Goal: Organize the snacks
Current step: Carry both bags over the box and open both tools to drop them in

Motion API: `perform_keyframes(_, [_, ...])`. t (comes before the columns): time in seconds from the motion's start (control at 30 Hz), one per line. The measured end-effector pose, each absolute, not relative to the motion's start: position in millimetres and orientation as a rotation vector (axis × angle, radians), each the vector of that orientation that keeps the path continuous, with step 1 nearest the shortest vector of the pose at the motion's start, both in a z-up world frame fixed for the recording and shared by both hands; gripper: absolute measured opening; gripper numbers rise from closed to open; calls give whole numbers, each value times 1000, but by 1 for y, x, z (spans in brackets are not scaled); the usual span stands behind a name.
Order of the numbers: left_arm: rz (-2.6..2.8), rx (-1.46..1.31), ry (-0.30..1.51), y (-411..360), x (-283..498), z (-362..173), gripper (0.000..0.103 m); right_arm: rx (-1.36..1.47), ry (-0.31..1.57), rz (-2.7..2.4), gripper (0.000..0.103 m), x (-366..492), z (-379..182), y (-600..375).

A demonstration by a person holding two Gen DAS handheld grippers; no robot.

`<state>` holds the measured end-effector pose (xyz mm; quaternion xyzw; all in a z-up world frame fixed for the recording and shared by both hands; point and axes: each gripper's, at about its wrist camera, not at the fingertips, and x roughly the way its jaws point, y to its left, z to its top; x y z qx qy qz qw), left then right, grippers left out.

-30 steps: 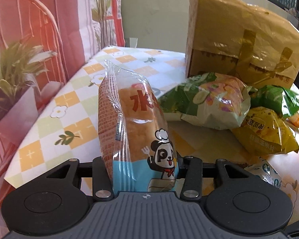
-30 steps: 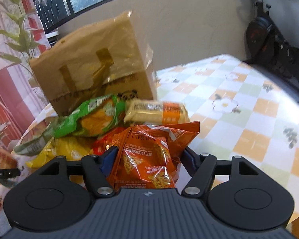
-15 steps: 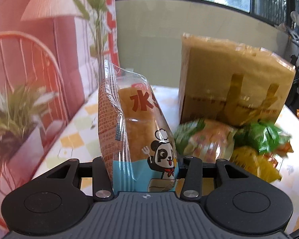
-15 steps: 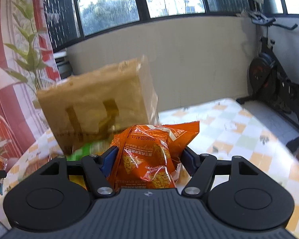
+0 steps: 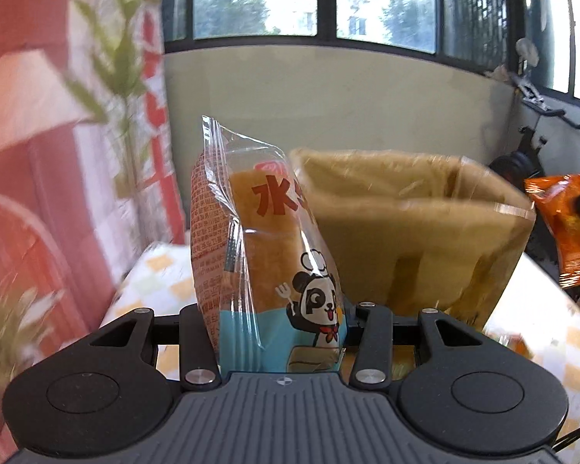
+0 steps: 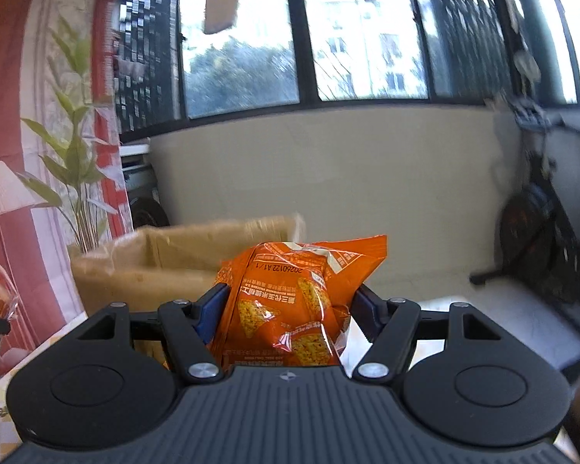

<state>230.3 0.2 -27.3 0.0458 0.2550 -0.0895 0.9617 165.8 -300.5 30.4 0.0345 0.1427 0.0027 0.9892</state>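
Closest in, the left gripper is clenched on a clear-wrapped bread packet with a cartoon panda on its front; the packet stands upright between the jaws, and its lower end is hidden behind the gripper's black body. The right gripper is likewise clamped on an orange snack bag, whose print reads upside down and whose bottom edge is cut off by the gripper body (only the blue pads peek out on either side of it).

Just beyond both held packets stands an open brown cardboard box, smeared by motion blur, so its tape and flaps are hard to make out; in the right wrist view the box sits to the left behind the orange bag, partly covered by it. The checked tablecloth shows only in scraps around the box and under the grippers.

At the right edge of the left wrist view the orange bag appears again, cropped by the frame.

Further back, a red curtain with printed leaves fills the left side, an exercise bike stands blurred on the right, and a low wall with dark-framed windows closes the scene.
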Motion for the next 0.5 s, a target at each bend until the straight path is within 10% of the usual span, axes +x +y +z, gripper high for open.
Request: perform_keyframes(0.5, [-257, 206, 496, -107, 357, 15, 47, -249, 297, -7, 69, 317, 57, -256])
